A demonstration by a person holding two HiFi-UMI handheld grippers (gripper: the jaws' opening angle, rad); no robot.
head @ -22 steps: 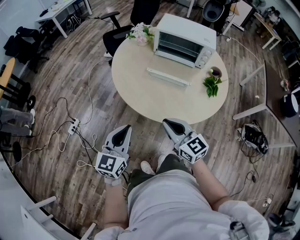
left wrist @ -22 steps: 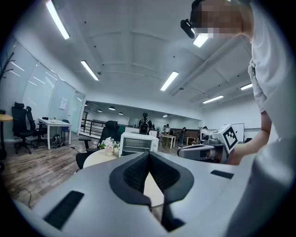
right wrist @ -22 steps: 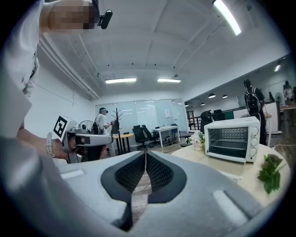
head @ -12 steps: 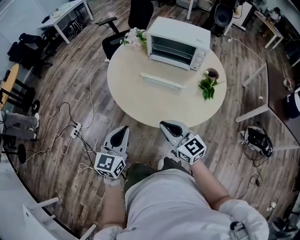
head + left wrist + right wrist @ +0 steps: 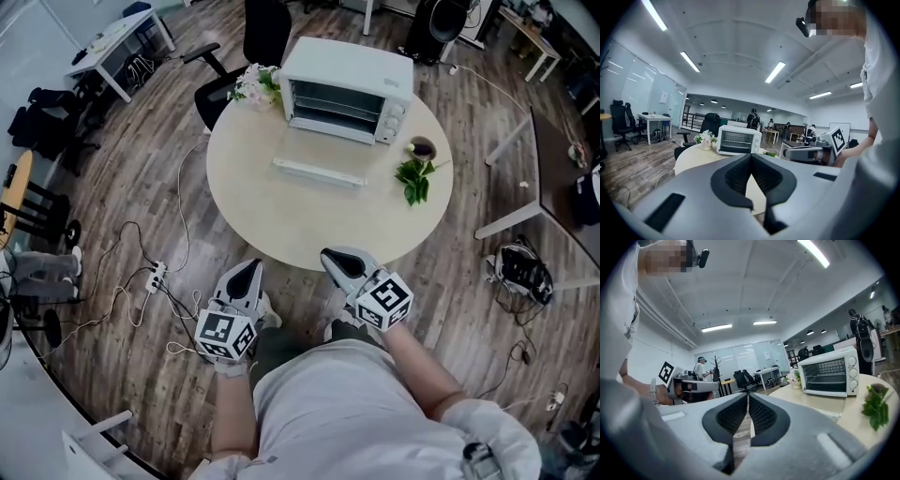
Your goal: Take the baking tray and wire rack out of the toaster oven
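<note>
Dominating the head view was the round beige wooden table [image 5: 281, 220], with the boxy white toaster oven [image 5: 349, 66] at its far edge and its dark front turned toward the person. Thin shelf lines [image 5: 828, 376] showed inside, so the baking tray and wire rack probably sat within it, untouched, though neither could be told apart. The grey left gripper [image 5: 247, 270] and grey right gripper [image 5: 336, 256] hung just off the table's near edge, well apart from the oven, each with its jaws pressed together on nothing. A long pale flat strip [image 5: 317, 172] lay between them and the oven, and a small green leafy sprig [image 5: 413, 178] lay to its right. A reach made with the jaws closed would likely shove the oven or sweep the strip aside instead of gripping anything. Against the earlier head view, table and oven had slid leftward and upward in the frame, while both grippers kept near the same spot.
</note>
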